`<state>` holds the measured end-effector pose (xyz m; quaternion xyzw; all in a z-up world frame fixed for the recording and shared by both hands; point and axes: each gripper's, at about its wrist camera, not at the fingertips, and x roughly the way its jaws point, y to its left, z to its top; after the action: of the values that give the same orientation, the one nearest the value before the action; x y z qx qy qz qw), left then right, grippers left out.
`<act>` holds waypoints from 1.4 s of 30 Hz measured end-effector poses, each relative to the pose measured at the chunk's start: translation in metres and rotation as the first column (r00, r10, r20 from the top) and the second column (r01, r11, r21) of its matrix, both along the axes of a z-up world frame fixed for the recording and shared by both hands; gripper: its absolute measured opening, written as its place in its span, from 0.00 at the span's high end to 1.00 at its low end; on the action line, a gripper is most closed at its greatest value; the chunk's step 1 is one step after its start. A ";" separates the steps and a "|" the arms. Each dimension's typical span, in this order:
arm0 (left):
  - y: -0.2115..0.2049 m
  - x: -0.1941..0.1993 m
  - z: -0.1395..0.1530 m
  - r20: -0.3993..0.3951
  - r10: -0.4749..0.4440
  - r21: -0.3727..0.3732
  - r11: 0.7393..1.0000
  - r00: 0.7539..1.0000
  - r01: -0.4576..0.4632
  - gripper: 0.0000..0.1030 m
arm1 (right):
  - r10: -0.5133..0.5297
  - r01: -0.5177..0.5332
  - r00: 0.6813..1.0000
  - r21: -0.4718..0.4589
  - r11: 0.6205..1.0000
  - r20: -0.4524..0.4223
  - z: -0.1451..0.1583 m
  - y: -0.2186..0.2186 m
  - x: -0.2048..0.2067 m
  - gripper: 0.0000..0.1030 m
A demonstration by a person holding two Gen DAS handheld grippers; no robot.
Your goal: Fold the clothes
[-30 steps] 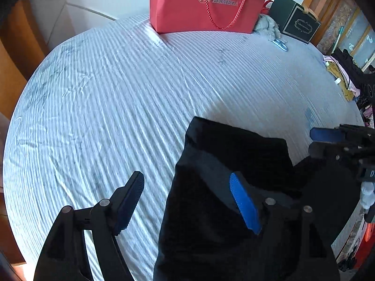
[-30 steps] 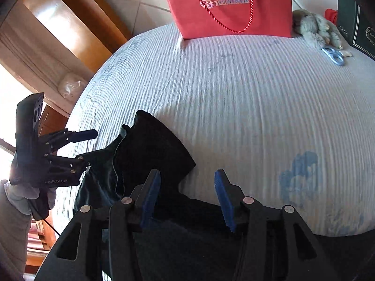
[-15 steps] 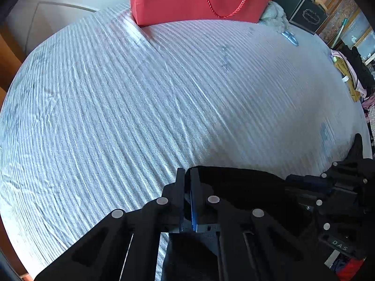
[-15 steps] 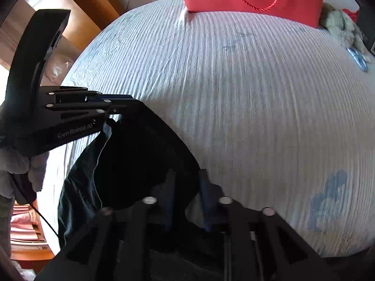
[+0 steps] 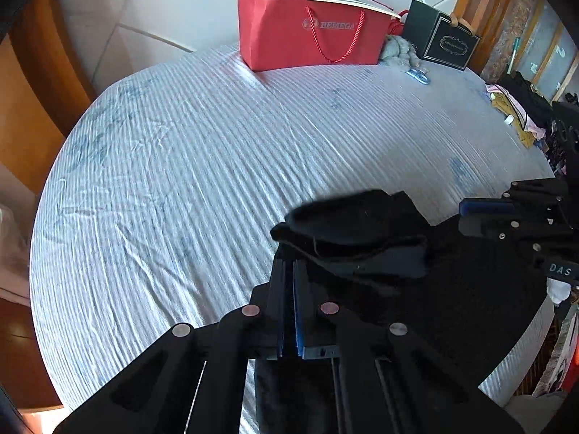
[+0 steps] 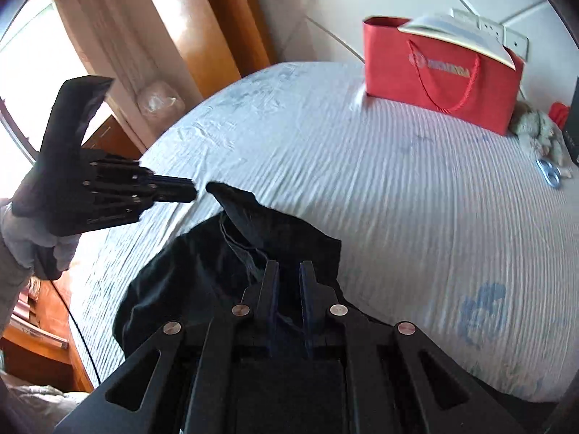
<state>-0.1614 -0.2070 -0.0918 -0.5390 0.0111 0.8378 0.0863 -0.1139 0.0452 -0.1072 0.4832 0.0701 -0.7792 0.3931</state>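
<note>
- On the bed (image 5: 202, 166), near its front edge, a black garment (image 6: 202, 282) is bunched up.
- Left gripper (image 5: 289, 275): jaws pressed together, apparently pinching the fabric edge.
- Right gripper (image 6: 287, 278): jaws clamped on cloth.

black garment (image 5: 362, 224) on a pale blue-and-white striped bedsheet (image 5: 217, 152); red bag (image 5: 307, 32) with red cord; black box (image 5: 441, 38).

The striped bedsheet (image 5: 202, 166) lies bare across the frame's centre and left; a red bag (image 5: 311, 36), black box (image 5: 443, 38) and scissors (image 5: 419, 75) crowd the top edge.
</note>
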 end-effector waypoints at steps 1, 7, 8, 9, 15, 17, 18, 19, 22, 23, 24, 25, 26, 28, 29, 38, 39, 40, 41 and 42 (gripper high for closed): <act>0.001 0.003 -0.002 0.001 0.006 0.000 1.000 1.000 -0.006 0.97 | -0.028 0.029 0.999 -0.012 1.000 0.038 -0.004 0.004 -0.005 0.74; 0.002 0.013 -0.010 0.015 0.017 0.009 1.000 1.000 -0.017 0.96 | -0.138 0.147 0.981 -0.054 0.988 0.139 -0.017 0.022 -0.026 0.63; 0.002 0.012 -0.010 0.014 0.019 0.017 1.000 1.000 -0.019 0.96 | -0.150 0.160 0.976 -0.054 0.986 0.156 -0.020 0.023 -0.029 0.63; 0.002 0.010 -0.009 0.013 0.025 0.019 1.000 1.000 -0.025 0.92 | -0.154 0.164 0.974 -0.051 0.985 0.166 -0.022 0.023 -0.031 0.63; 0.010 -0.031 -0.015 0.040 0.014 0.046 0.999 0.999 -0.015 0.64 | -0.151 0.158 0.969 -0.017 0.987 0.195 -0.034 0.008 -0.036 0.63; 0.017 -0.049 -0.020 0.054 -0.005 0.033 0.999 0.999 0.003 0.64 | -0.155 0.161 0.967 -0.012 0.987 0.201 -0.037 0.004 -0.039 0.63; 0.020 -0.057 -0.023 0.061 -0.016 0.025 1.000 0.998 0.015 0.64 | -0.158 0.164 0.966 -0.010 0.986 0.204 -0.038 0.002 -0.041 0.63; 0.023 -0.066 -0.026 0.069 -0.027 0.016 1.000 0.997 0.026 0.64 | -0.161 0.165 0.965 -0.006 0.986 0.205 -0.040 0.001 -0.043 0.63; 0.032 -0.088 -0.039 0.099 -0.061 -0.005 0.998 0.993 0.062 0.64 | -0.165 0.168 0.963 0.007 0.986 0.213 -0.045 -0.004 -0.051 0.63; 0.034 -0.094 -0.044 0.107 -0.072 -0.005 0.997 0.992 0.073 0.64 | -0.167 0.168 0.962 0.013 0.986 0.217 -0.048 -0.005 -0.053 0.63; 0.036 -0.099 -0.048 0.115 -0.083 -0.005 0.996 0.990 0.084 0.64 | -0.169 0.169 0.960 0.019 0.985 0.224 -0.051 -0.007 -0.056 0.63; 0.038 -0.103 -0.053 0.123 -0.093 0.001 0.996 0.988 0.093 0.64 | -0.169 0.169 0.958 0.022 0.985 0.230 -0.053 -0.008 -0.058 0.63; 0.039 -0.104 -0.057 0.130 -0.101 0.004 0.995 0.986 0.102 0.64 | -0.168 0.166 0.958 0.027 0.986 0.231 -0.056 -0.010 -0.059 0.63; 0.042 -0.105 -0.064 0.141 -0.121 0.006 0.993 0.983 0.121 0.94 | -0.161 0.156 0.961 0.040 0.987 0.226 -0.061 -0.015 -0.060 0.63; 0.043 -0.105 -0.066 0.144 -0.131 0.004 0.991 0.981 0.132 0.97 | -0.151 0.144 0.963 0.048 0.988 0.222 -0.063 -0.018 -0.060 0.66; 0.027 -0.048 -0.016 0.019 -0.116 0.042 0.992 0.993 0.115 0.97 | 0.035 -0.036 0.998 0.020 0.999 0.056 -0.032 -0.017 -0.008 0.95; 0.026 -0.035 -0.007 -0.010 -0.114 0.047 0.992 0.993 0.115 0.97 | 0.062 -0.062 0.997 0.013 0.998 0.035 -0.026 -0.015 0.000 0.95; 0.026 -0.019 0.000 -0.039 -0.113 0.047 0.992 0.993 0.114 0.97 | 0.089 -0.089 0.996 0.006 0.996 0.013 -0.021 -0.013 0.009 0.95; 0.026 -0.004 0.008 -0.068 -0.110 0.047 0.992 0.992 0.114 0.97 | 0.116 -0.116 0.993 0.000 0.993 -0.009 -0.016 -0.011 0.018 0.95; 0.027 0.013 0.012 -0.088 -0.105 0.051 0.993 0.991 0.110 0.96 | 0.143 -0.143 0.989 -0.006 0.990 -0.031 -0.010 -0.009 0.027 0.95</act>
<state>-0.1488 -0.1800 -0.0802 -0.4990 0.0205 0.8540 0.1458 -0.0872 0.0361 -0.1176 0.4634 0.1072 -0.7564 0.4489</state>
